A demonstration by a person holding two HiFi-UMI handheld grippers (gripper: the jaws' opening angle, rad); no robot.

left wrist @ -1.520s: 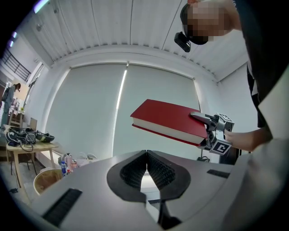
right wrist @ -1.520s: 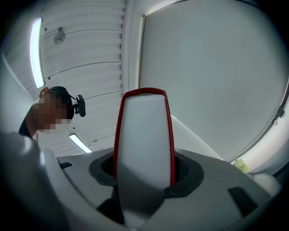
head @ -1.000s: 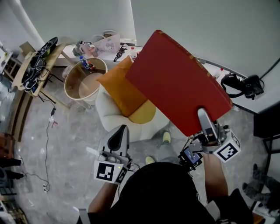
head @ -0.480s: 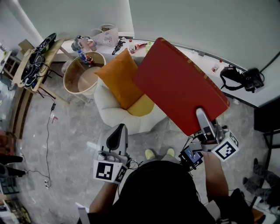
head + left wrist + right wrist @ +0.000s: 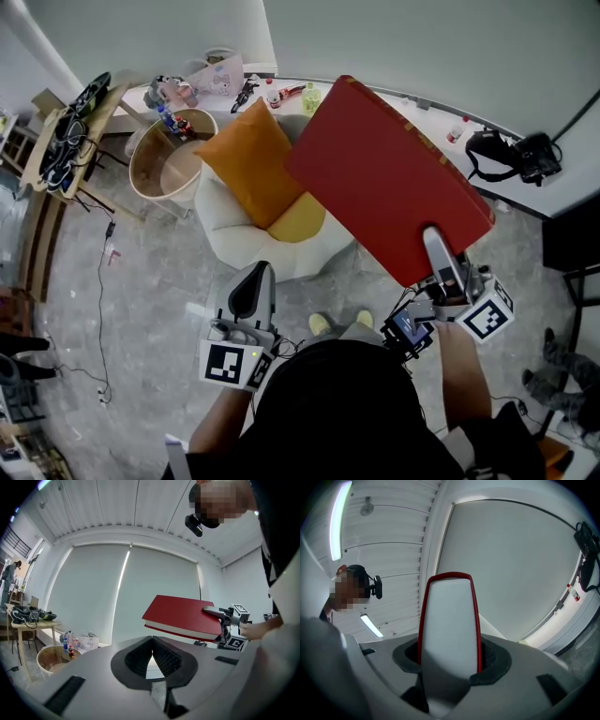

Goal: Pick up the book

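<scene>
Clamping book [image 5: 384, 178] aloft, right gripper [image 5: 437, 255] angled upward.

**Book [image 5: 384, 178] held high above armchair [image 5: 230, 242]**

The right gripper [image 5: 439, 255] clamps the near edge of the broad red book, raised over a white armchair bearing an orange cushion [image 5: 246, 164]. To the left, the left gripper [image 5: 251, 292] hangs apart, carrying nothing.
</scene>
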